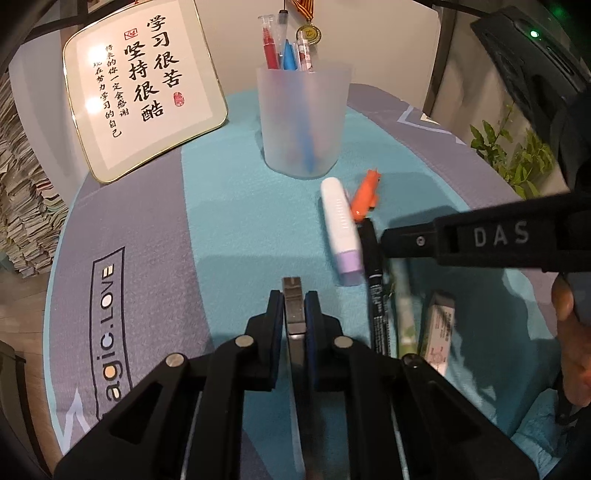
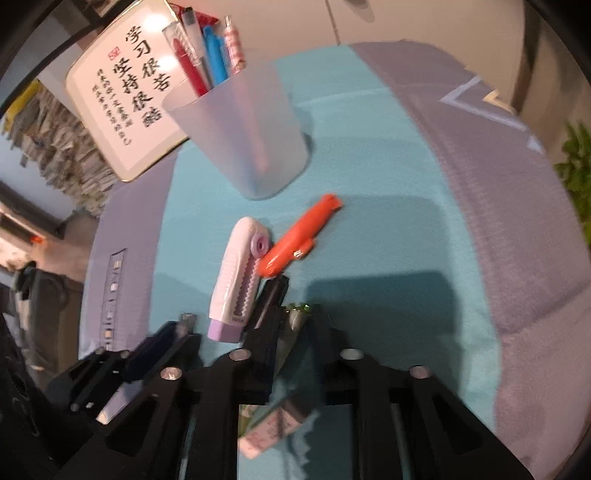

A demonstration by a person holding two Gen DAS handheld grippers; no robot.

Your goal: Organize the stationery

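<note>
The left tool point(image 1: 294, 302) is squeezed on a thin grey metal strip point(image 1: 293, 295), maybe a utility knife blade; I cannot tell for sure. It is stiff and slippery, and its edge may be sharp, so holding it flat on both sides looks right.

The right tool point(image 2: 293, 325) is closed on a thin green pen point(image 2: 298, 312), close to its tip. The pen is light and hard, and it may turn in such a grip. Holding it nearer the middle would be steadier.

Just beside it lie a black marker point(image 1: 375, 280), a white and purple correction tape point(image 1: 341, 229) and an orange pen point(image 1: 364, 197) shaped like a little animal. They touch each other. All are light, smooth plastic and could roll or slide. An eraser point(image 1: 439, 328) in a paper sleeve lies near them; it is softer.

The frosted plastic cup point(image 1: 303, 122) stands a bit farther back and already holds a few pens. It is light and could tip if bumped.

The table point(image 1: 129, 206) has a soft blue and grey mat. A framed calligraphy sign point(image 1: 144, 96) leans behind, with a medal point(image 1: 309, 33), a paper stack point(image 1: 22, 206) and a green plant point(image 1: 517, 155) around.
</note>
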